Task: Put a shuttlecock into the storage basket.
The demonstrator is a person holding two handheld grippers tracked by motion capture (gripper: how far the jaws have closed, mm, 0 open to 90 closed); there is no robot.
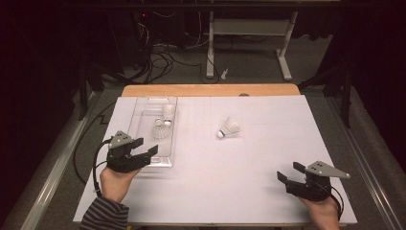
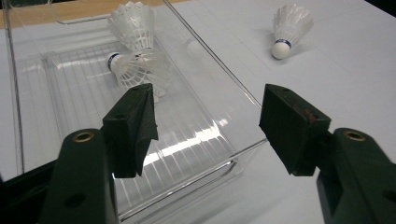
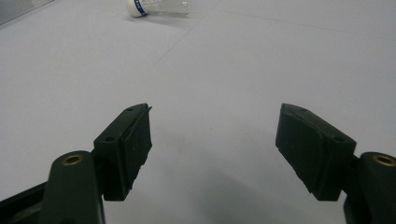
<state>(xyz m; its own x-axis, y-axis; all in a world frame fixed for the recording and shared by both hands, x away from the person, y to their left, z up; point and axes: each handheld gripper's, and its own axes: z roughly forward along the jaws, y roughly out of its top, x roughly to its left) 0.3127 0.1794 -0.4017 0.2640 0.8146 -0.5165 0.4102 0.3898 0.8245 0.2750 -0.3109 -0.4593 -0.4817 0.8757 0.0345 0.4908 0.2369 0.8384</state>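
Tray's shuttlecocks [image 2: 133, 51] before left tool [image 2: 208, 119]

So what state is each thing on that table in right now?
Clear plastic tray: open-topped, on the table, holding two shuttlecocks.
Shuttlecocks in the tray: lying together at the far end.
Loose shuttlecock: lying on its side on the white sheet, outside the tray.
Left gripper: fingers open, empty, at the tray's near end.
Right gripper: fingers open, empty, above the bare sheet.
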